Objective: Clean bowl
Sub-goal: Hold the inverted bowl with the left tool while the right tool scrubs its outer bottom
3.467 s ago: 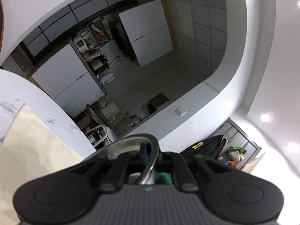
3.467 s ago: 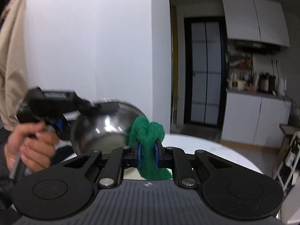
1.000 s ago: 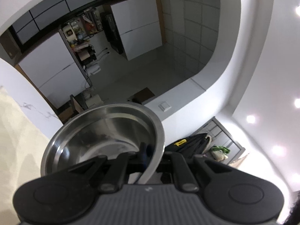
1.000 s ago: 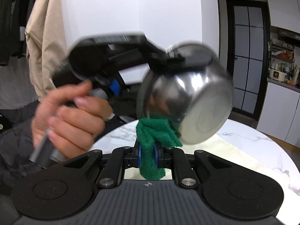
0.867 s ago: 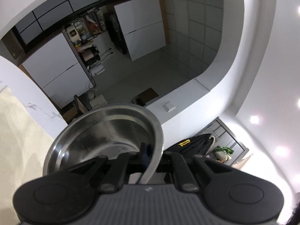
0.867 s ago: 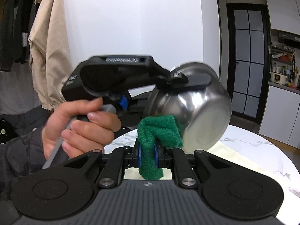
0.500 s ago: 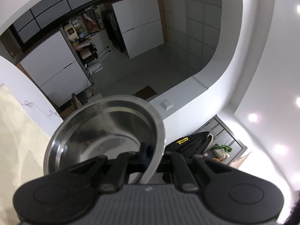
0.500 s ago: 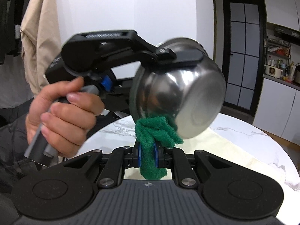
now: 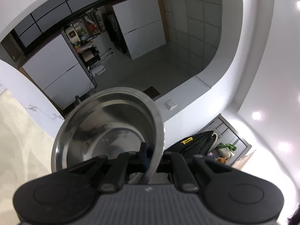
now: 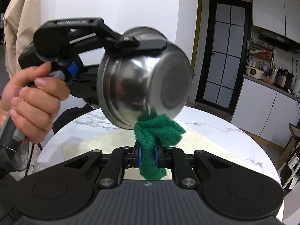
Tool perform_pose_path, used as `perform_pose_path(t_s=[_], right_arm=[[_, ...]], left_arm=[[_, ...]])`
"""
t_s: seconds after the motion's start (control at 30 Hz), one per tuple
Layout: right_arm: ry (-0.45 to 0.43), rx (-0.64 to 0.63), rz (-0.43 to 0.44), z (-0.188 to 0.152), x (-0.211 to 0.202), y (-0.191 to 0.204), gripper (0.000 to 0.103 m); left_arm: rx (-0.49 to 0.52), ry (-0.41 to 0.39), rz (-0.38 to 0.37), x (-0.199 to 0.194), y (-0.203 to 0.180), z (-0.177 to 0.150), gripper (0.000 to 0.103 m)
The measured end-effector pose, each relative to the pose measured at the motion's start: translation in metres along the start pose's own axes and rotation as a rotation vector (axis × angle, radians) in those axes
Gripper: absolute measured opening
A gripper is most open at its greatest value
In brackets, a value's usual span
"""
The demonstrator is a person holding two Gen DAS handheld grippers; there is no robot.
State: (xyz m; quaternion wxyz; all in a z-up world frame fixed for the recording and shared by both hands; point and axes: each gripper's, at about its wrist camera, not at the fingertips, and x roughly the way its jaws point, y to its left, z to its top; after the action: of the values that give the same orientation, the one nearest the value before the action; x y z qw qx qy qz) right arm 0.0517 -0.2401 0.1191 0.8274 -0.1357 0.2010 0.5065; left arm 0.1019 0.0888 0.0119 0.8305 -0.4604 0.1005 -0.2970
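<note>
left claw [image 10: 129,43] clenched on steel bowl [image 10: 146,78] rim at 12 o'clock, bowl tilted above marble desk [image 10: 215,131] — right claw [image 10: 147,158] grasping green scouring pad [image 10: 157,131], pad touching bowl's underside at 6 o'clock

Black claw [image 10: 147,156], blue pads, silver screws, dark sleeve [image 10: 3,161]

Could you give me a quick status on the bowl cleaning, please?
Left gripper shut on bowl rim. Right gripper shut on pad, touching bowl's outside. Nothing blocking.
</note>
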Motion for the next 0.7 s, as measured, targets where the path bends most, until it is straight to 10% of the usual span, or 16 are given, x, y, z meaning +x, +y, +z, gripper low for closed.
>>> perform_pose_path(t_s=[0.27,0.7], right_arm=[[-0.095,0.004,-0.012,0.003,-0.026,-0.004,0.014],[0.011,-0.077,0.028,-0.008,-0.013,0.008,0.014]], left_arm=[[0.007,0.036,0.034,0.004,0.005,0.0,0.005],[0.044,0.053,0.017,0.0,0.003,0.0,0.006]])
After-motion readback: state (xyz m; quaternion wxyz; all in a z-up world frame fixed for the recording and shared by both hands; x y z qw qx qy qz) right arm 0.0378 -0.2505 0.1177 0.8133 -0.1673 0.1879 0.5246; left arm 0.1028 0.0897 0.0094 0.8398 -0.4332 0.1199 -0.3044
